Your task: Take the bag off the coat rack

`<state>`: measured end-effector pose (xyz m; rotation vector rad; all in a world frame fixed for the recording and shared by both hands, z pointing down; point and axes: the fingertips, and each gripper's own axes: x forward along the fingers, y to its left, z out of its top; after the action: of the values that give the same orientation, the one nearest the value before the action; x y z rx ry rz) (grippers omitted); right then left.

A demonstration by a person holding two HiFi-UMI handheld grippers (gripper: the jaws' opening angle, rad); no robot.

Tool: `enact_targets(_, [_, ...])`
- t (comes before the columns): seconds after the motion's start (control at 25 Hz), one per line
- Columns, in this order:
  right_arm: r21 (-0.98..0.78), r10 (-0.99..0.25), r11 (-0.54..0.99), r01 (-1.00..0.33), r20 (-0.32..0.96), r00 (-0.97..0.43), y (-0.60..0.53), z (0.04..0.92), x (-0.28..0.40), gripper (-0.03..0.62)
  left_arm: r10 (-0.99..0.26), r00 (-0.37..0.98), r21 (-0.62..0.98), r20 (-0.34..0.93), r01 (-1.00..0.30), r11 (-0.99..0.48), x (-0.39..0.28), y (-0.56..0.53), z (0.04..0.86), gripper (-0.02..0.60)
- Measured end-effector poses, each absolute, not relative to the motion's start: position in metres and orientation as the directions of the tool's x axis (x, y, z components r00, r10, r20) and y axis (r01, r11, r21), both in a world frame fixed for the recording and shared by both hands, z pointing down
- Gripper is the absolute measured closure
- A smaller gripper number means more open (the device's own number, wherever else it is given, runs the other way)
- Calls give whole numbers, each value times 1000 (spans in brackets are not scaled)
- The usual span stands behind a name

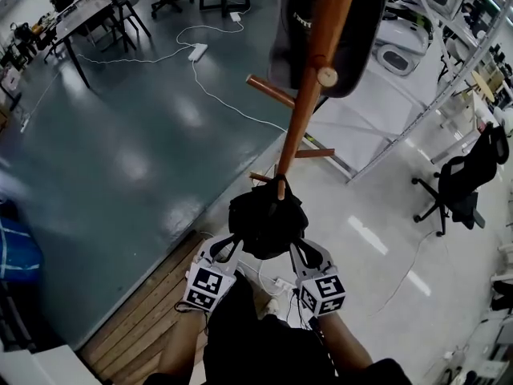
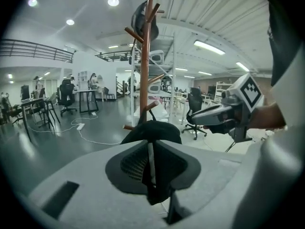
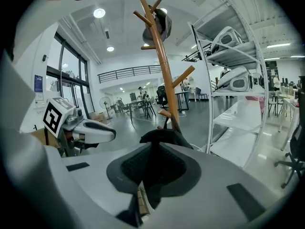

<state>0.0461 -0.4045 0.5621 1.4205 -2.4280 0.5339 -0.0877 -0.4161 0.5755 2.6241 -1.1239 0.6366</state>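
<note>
Count: one black bag [image 1: 267,219], one wooden rack [image 1: 301,111], two grippers. Left gripper [image 1: 231,245] and right gripper [image 1: 296,249] reached the bag from the near side, one at each lower corner. The bag hung low on the rack, just below a short peg [image 1: 280,188].

The left gripper view showed that gripper's jaws clenched on a thin, pale-edged strip of the bag. The right gripper view showed its jaws clenched on dark bag fabric. In the head view the bag covered the pads, so neither grasp could be read there.

Each gripper view showed the other gripper at its side, with one marker cube. Both also showed the rack at full height, with one dark item [image 2: 143,13] on the top pegs. The head view cut that item off at its top edge.

Only the head view showed the plank flooring [image 1: 152,311] near the person. One white shelf [image 3: 228,80] stood right of the rack, holding two white machines.

Whether the bag's straps rested on the peg was hard to make out.
</note>
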Motion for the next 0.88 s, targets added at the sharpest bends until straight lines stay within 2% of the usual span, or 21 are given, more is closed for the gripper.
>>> enact_targets(0.08, [-155,-771,446,-882,433,-466,-413,568,47,579,-594,631,14,499,-691,-723,-87,-425,583,464])
enact_targets(0.16, [-136,-770,440,-888,451,-451,-423,574,50,569,-558,638,6,531,-661,-750,-85,-436,589,422])
enact_targets(0.6, [-56,-737,413,-909,566,-370,-457,611,78,474,-484,605,-44,633,-596,-802,-85,-486,622,408])
enact_targets(0.88, [-66,-704,401,-914,616,-353,-466,633,87,444,-489,557,-52,671,-622,-781,-91,-523,647,393])
